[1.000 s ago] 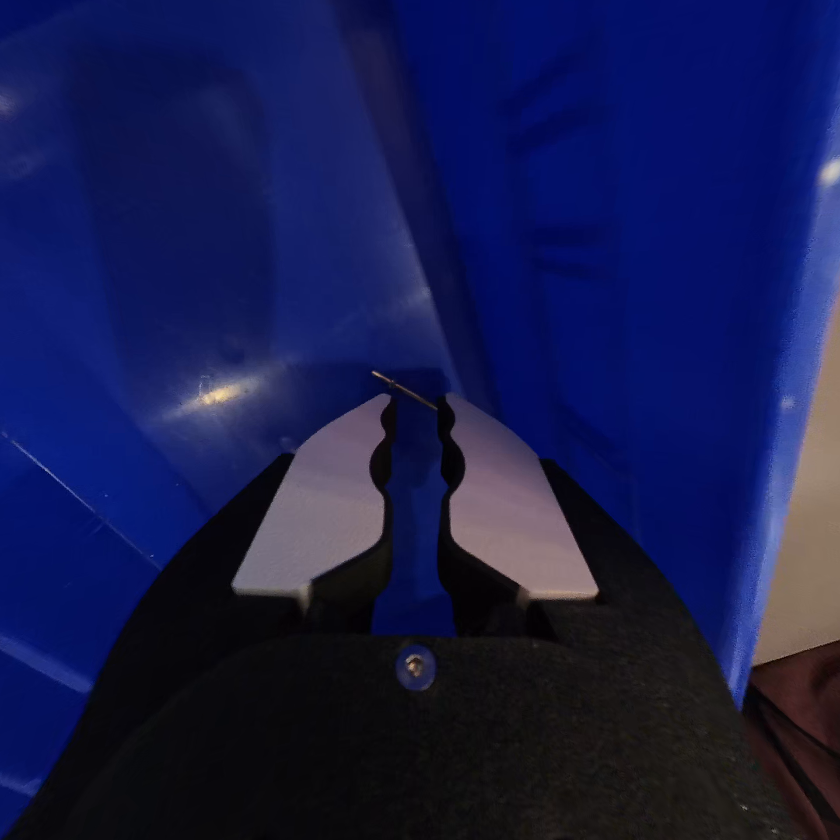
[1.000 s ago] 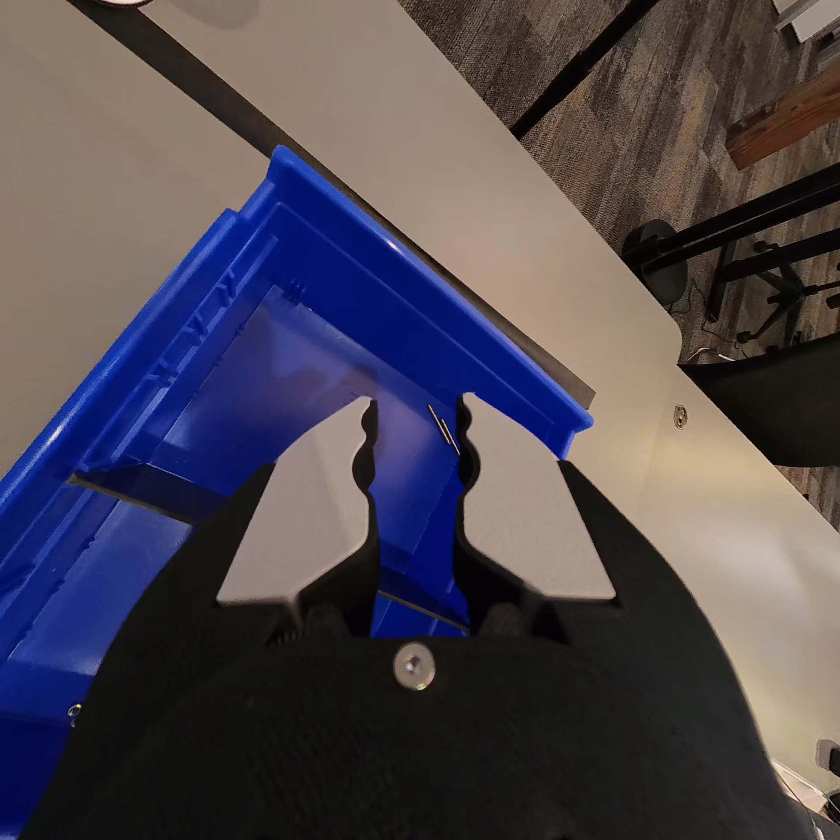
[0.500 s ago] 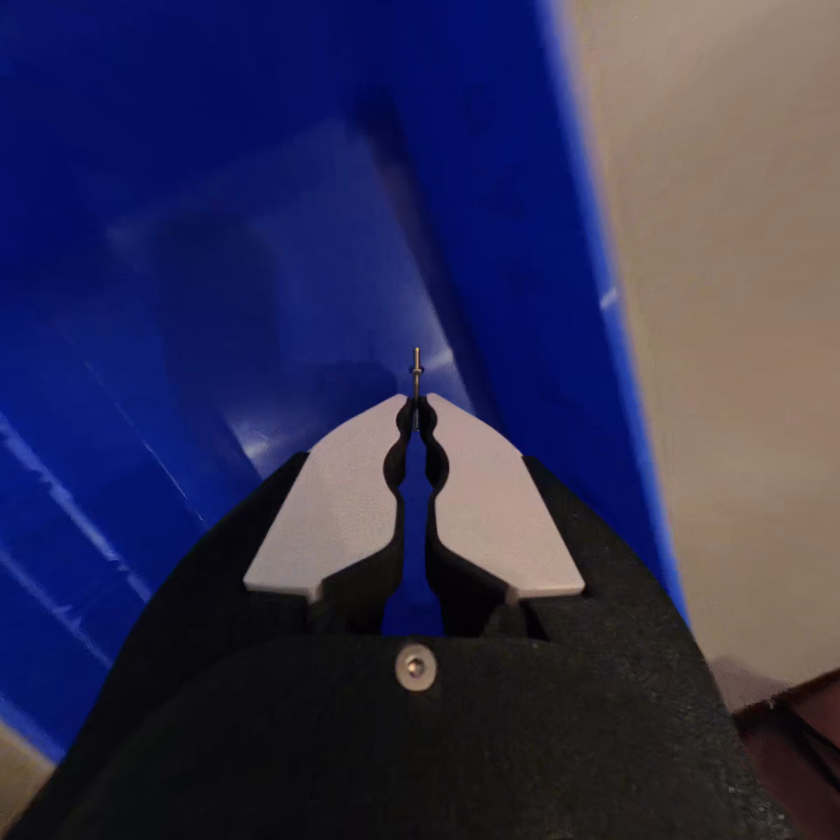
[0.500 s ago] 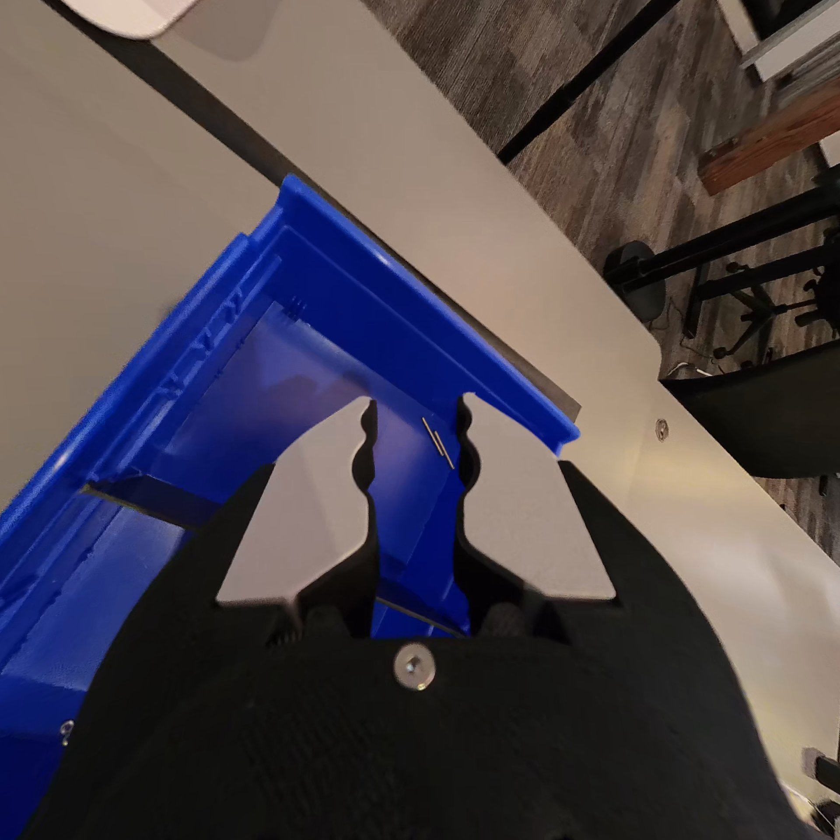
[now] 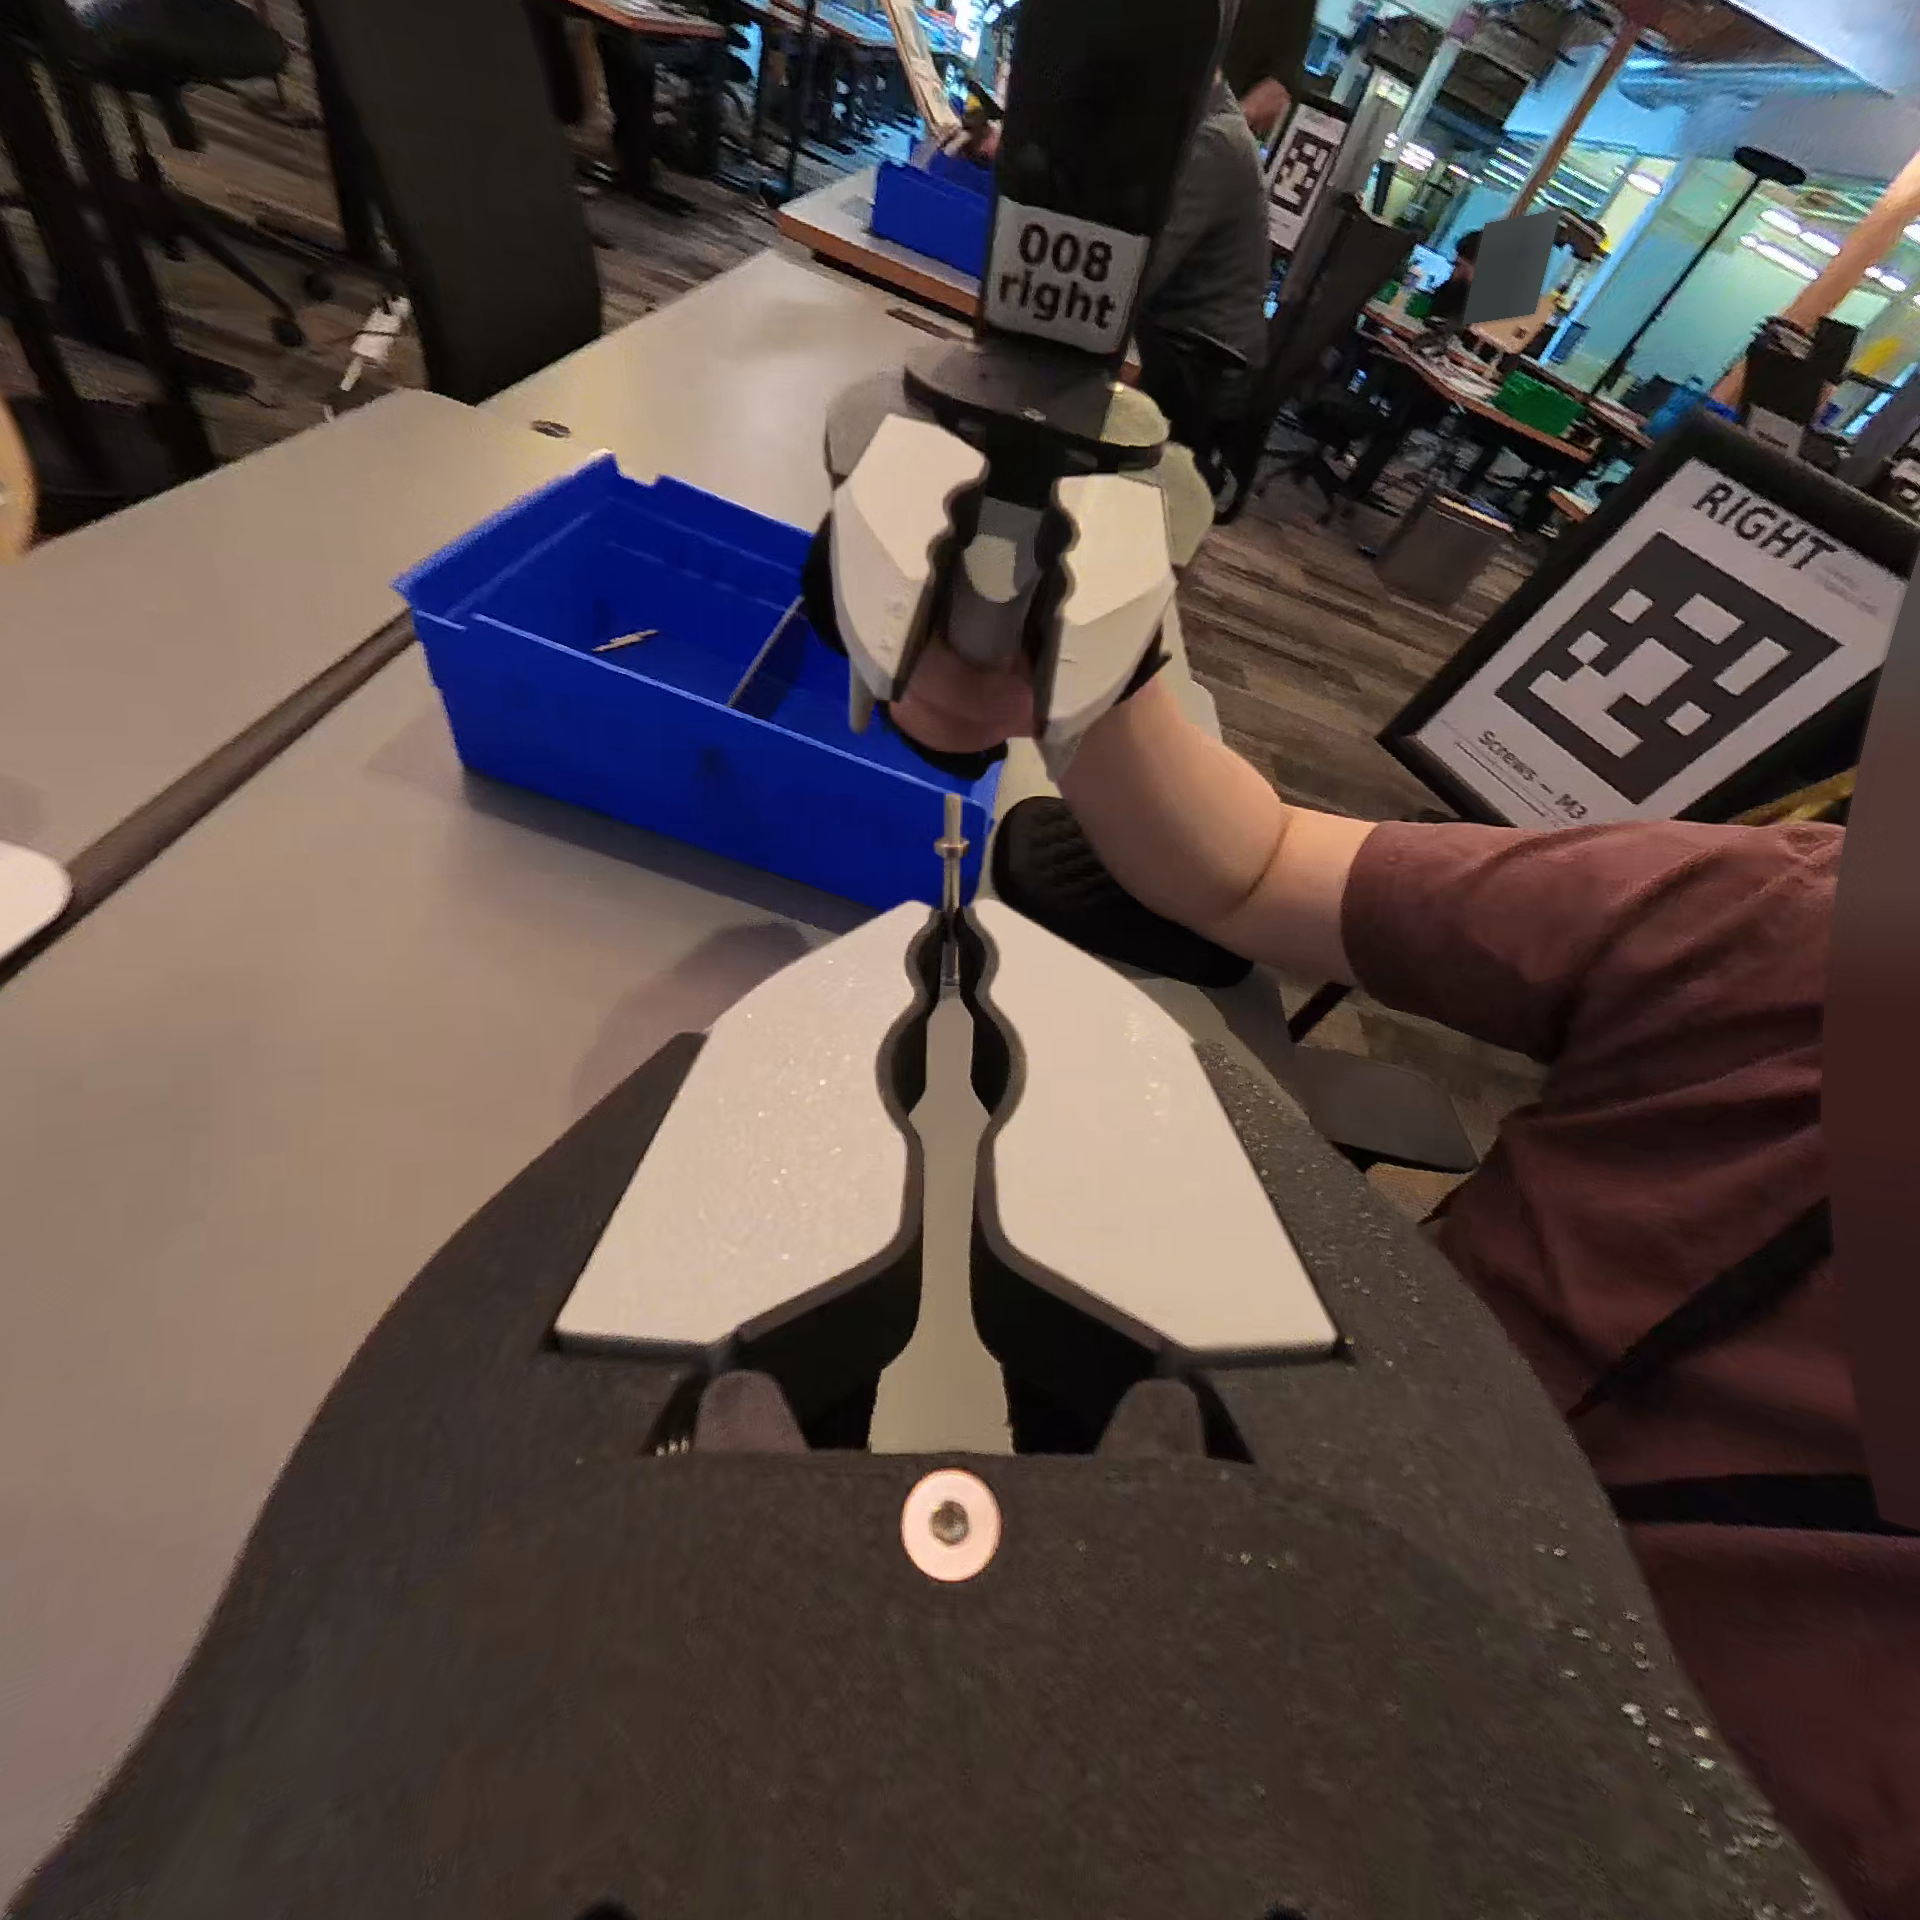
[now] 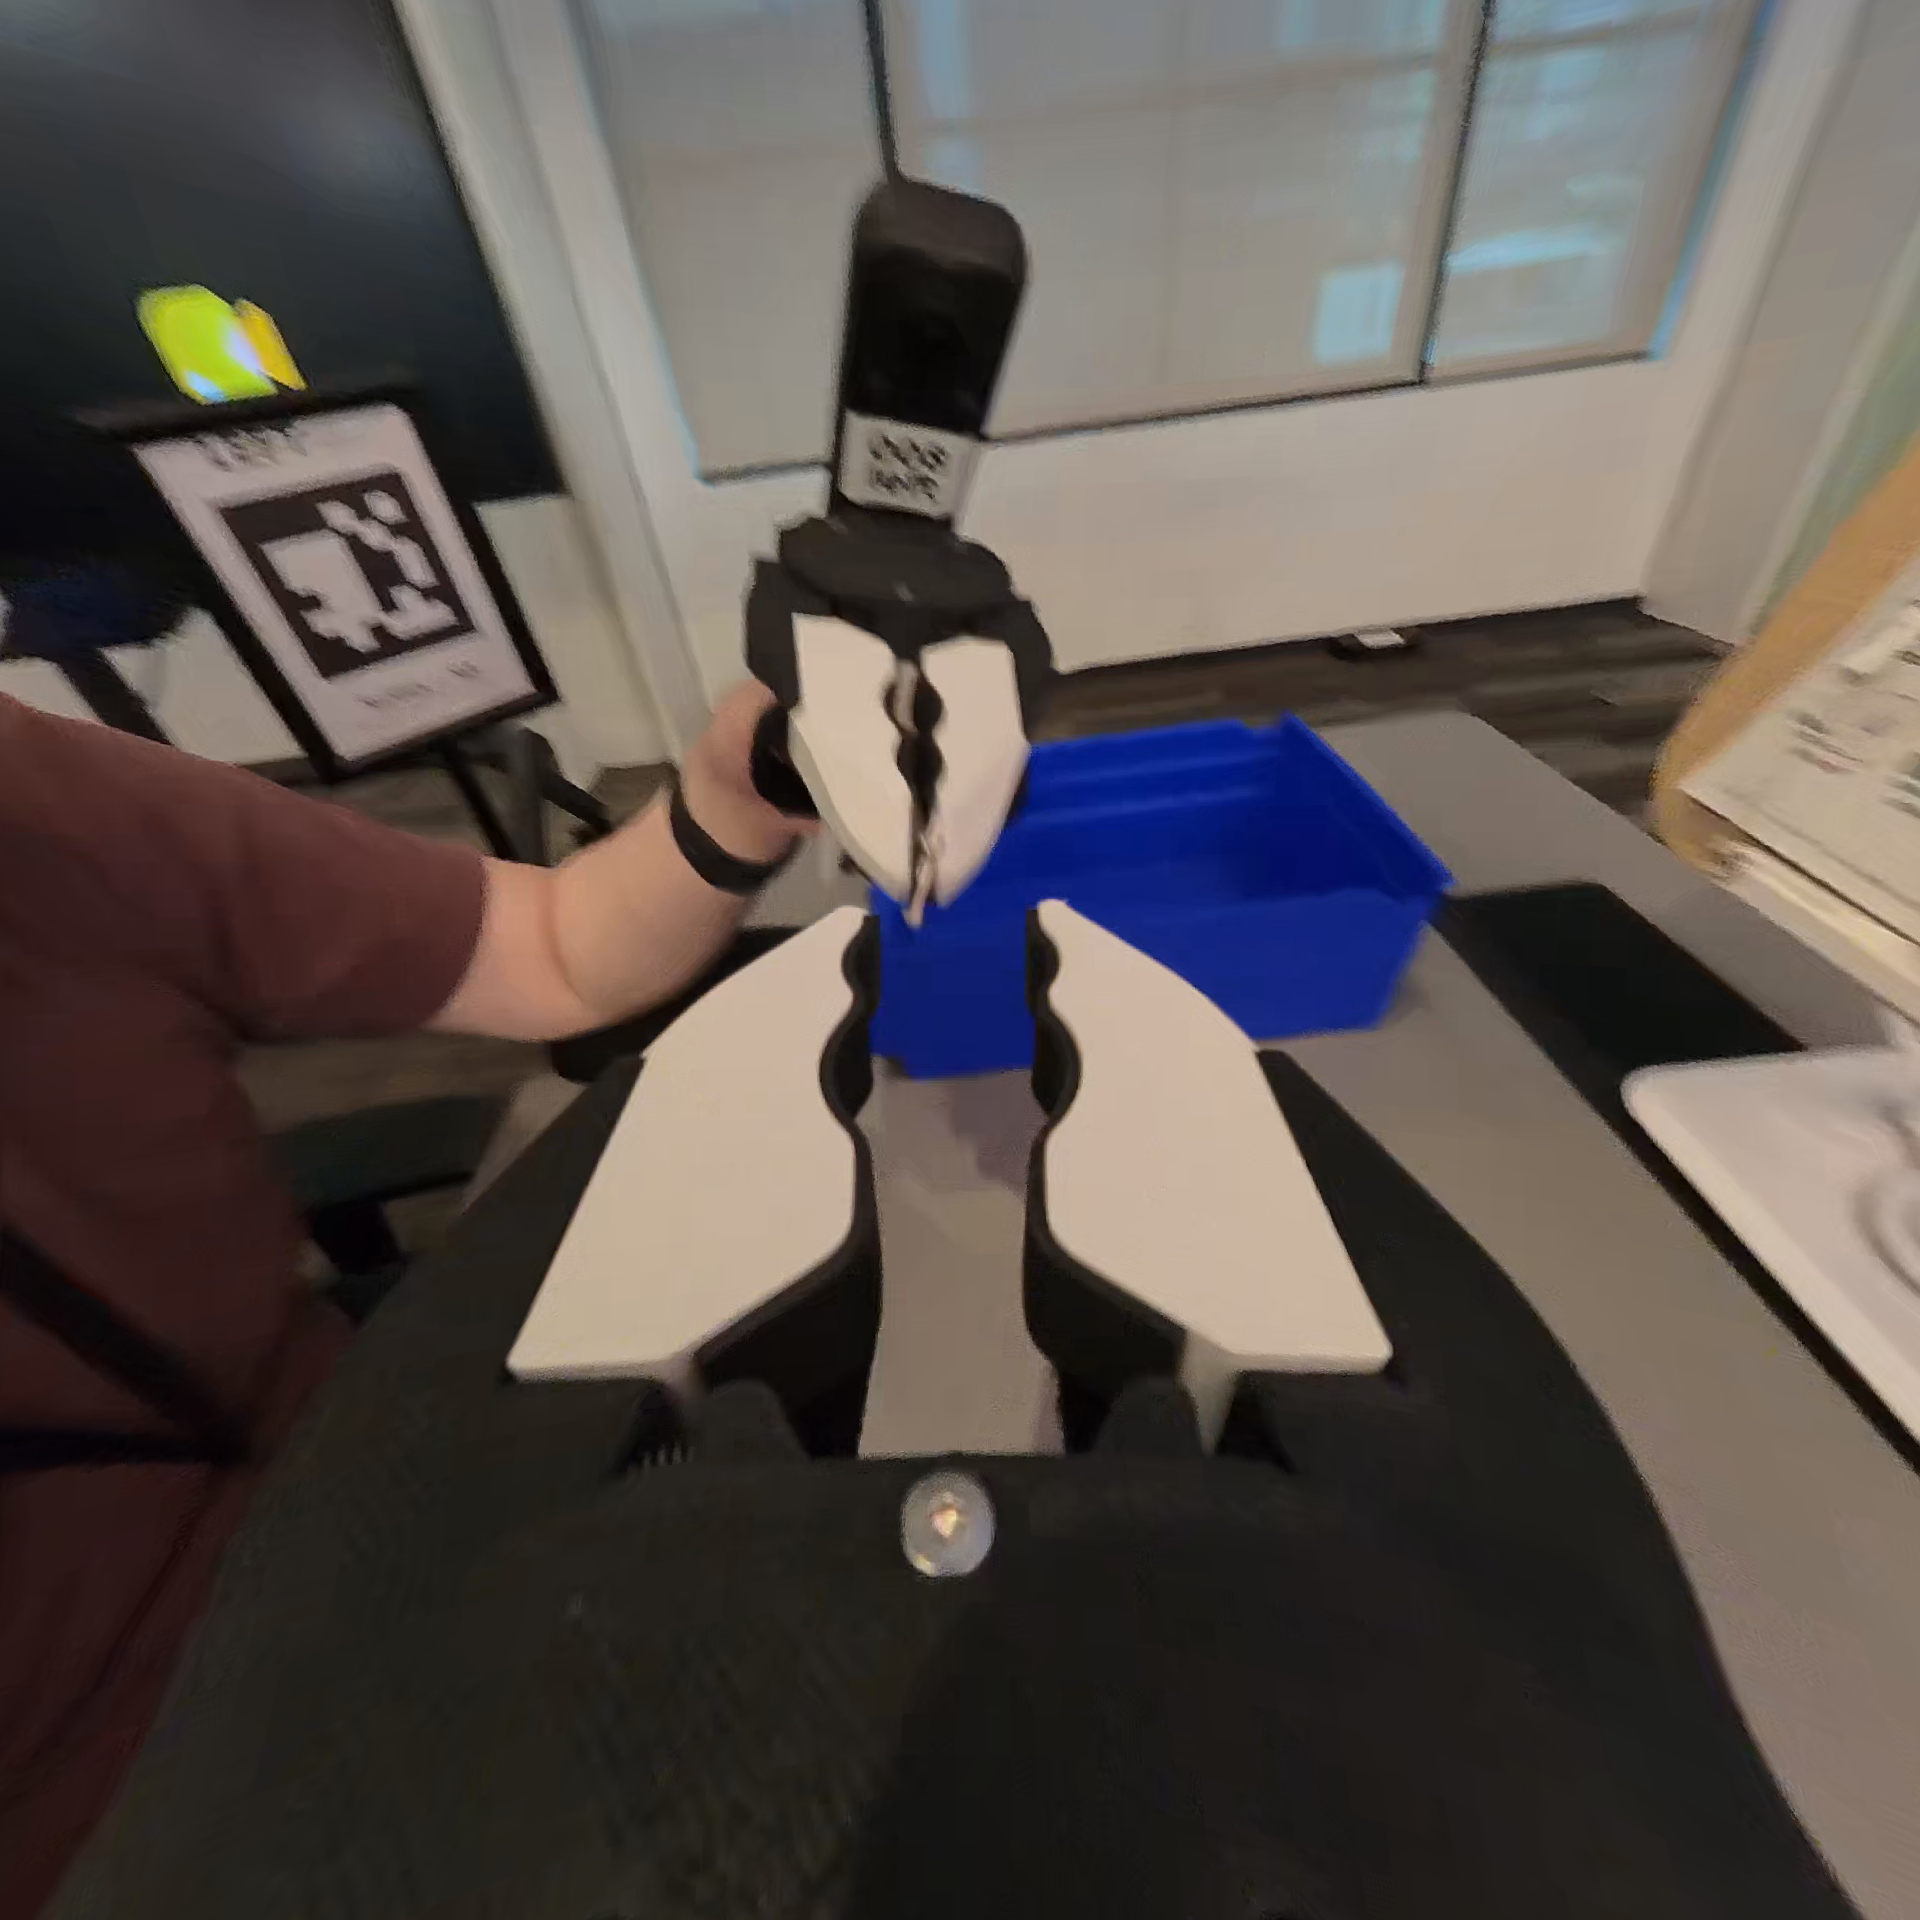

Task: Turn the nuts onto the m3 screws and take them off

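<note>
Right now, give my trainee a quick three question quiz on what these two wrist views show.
1. True or false: the left gripper has its fingers shut on the screw.
2. How do the right gripper fingers stand? A) open and empty B) shut on a nut C) shut on the screw
3. Fill in: two thin pins lie inside the ____ bin, in its far compartment.

Key: 1 true, with a small nut showing partway up the shaft; 2 A; 3 blue.

Soft indoor light, right-view motion blur
</note>
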`<state>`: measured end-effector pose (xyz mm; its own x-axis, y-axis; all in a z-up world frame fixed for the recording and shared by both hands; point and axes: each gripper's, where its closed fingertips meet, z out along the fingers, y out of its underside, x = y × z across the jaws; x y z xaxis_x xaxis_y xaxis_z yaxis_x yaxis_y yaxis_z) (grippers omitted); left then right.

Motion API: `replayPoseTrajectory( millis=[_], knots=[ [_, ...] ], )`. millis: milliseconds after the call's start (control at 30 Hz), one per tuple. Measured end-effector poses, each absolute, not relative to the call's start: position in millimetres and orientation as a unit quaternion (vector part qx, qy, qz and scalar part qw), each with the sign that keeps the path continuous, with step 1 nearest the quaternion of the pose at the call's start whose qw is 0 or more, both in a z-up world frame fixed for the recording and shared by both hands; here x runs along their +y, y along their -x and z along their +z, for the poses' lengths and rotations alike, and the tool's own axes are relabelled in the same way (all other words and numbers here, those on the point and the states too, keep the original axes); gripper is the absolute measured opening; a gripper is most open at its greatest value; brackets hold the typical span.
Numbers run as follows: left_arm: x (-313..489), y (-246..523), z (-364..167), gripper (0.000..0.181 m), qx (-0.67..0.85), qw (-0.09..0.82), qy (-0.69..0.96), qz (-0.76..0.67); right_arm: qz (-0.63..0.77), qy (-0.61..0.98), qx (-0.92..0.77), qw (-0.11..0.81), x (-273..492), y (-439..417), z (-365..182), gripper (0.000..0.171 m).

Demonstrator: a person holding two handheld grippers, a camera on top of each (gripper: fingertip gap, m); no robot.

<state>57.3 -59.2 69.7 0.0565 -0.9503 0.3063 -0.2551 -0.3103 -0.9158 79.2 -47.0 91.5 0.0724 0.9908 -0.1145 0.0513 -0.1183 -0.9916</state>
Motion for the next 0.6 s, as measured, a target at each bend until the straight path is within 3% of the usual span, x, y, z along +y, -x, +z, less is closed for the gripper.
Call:
replayPoseTrajectory(
  millis=[200,333,600],
  knots=[
    [-72.0,-75.0,68.3,0.002,0.479,0.343,0.621,-0.517,0.532,0.543,-0.465,0.454,-61.1,-64.6,91.1,0.020],
    [-72.5,-76.7,67.0,0.002,0.483,0.347,0.622,-0.510,0.553,0.541,-0.459,0.436,-62.3,-63.5,88.6,0.003],
    [-74.8,-80.1,66.1,0.003,0.464,0.314,0.614,-0.555,0.594,0.537,-0.442,0.404,-63.8,-62.1,87.6,0.003]
  ],
)
